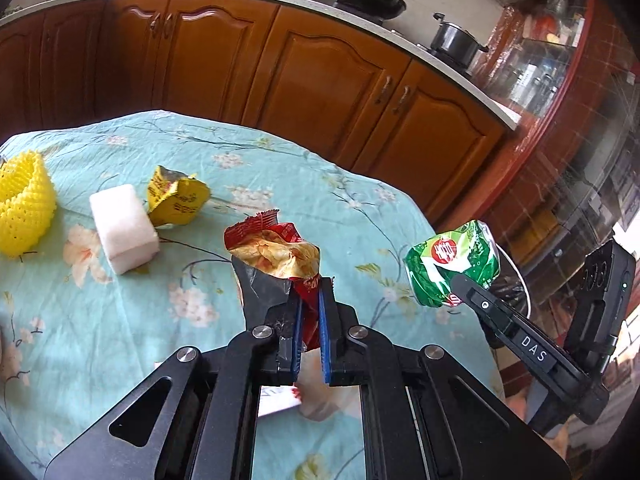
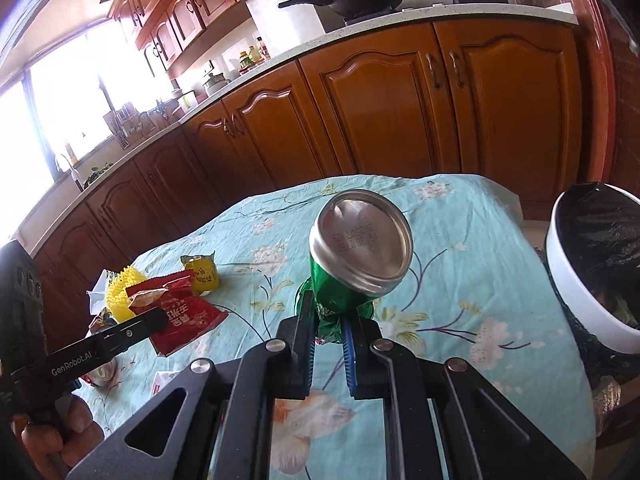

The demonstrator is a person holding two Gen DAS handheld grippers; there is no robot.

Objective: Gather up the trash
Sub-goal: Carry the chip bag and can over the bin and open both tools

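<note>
Both tools are loaded: your left tool (image 1: pixel 310 308) is clamped on the red chip bag (image 1: pixel 276 252), its pads pinching the crumpled lower end so the bag stands up above the fingers, and your right tool (image 2: pixel 330 322) is clamped on the crushed green can (image 2: pixel 356 256), gripped at its squashed end with the silver base pointing up and away from you. Both items look clear of the tabletop (image 1: pixel 280 176).

To my eye the step in hand is the carry to the white bin (image 2: pixel 580 292) with the black liner, which stands just off the tabletop's right edge, nearer the can than the bag. Take the can over first, since it is closest. Bring it above the liner's mouth before you let go, not over the rim, because a can gripped off-centre may swing or roll as the pads part. Keep the bag upright on the way across; its top looks open, and tilting could spill crumbs onto the cloth. Pass the left tool behind or after the right so the two do not collide.

Still lying on the tabletop are the yellow wrapper (image 1: pixel 176 200), the white foam block (image 1: pixel 124 228) and the yellow foam net (image 1: pixel 24 204), well apart from the bin.
</note>
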